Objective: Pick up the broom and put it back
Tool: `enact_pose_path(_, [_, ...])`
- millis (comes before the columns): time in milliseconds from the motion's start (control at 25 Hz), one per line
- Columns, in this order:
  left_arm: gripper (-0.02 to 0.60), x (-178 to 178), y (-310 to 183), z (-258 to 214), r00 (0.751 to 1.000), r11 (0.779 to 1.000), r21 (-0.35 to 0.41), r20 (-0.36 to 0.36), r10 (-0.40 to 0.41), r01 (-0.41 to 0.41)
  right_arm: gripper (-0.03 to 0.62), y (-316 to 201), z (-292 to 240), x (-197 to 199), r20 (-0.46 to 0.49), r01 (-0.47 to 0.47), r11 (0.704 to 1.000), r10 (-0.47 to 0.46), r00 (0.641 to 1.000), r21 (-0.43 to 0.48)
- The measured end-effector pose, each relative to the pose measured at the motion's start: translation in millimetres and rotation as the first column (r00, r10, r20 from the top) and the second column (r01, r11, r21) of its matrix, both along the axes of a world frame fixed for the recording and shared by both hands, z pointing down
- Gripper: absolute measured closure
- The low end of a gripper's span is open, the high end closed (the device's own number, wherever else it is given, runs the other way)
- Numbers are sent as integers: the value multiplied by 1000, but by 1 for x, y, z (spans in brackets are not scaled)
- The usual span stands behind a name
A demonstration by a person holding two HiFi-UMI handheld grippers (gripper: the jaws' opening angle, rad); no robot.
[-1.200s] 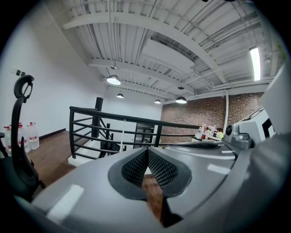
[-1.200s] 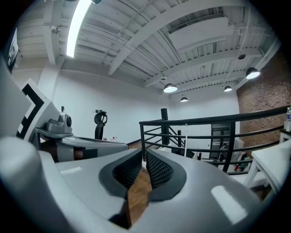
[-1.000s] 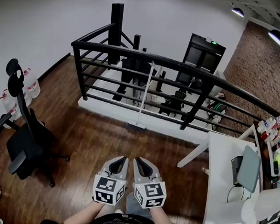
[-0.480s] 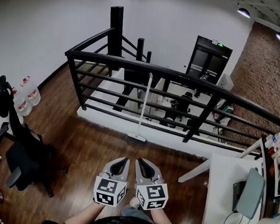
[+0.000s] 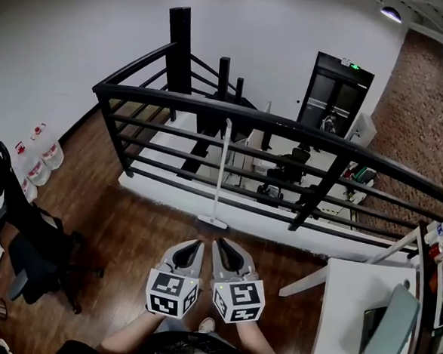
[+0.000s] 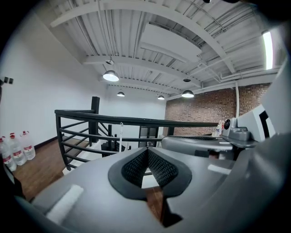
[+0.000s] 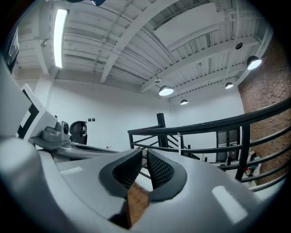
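Your head camera is looking steeply down from above and well back of the black railing, taking in its whole run. The cameras on your left gripper and right gripper are riding lower, side by side, facing nearly level toward that railing. All three views are sharing its top rail.

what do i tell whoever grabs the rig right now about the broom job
Left tool: jaws shut, empty.
Right tool: jaws shut, empty.
Broom: upright against the black railing, head down at the edge of the wooden floor, straight ahead of both tools, untouched.
Done: nothing yet.
Left: close in, open a tool, grip the handle, and carry the broom back to its place, which these views do not show.
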State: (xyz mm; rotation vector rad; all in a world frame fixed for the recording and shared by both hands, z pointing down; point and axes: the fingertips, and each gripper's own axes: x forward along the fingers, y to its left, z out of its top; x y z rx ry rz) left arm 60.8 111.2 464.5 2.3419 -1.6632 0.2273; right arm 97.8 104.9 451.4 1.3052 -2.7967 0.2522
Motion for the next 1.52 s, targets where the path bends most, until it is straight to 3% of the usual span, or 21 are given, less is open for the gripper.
enact_pose_path(360, [577,-5,-59,2,1000,1000,12,-13,-12,12,586,-61,9,-4,-16,6,1000,-6,1000,-2])
enact_pose_path(800, [577,-44,-183,11,999,1000,21,-51,-7,8,562,-184,31,-42,-72,-8,1000,6,997,-24])
enact_pose_path(1520, [577,-104,-366,17,993,994,-14,-38,112,-113,482,-385,48,-109,-100,-110,992,103,990,-68])
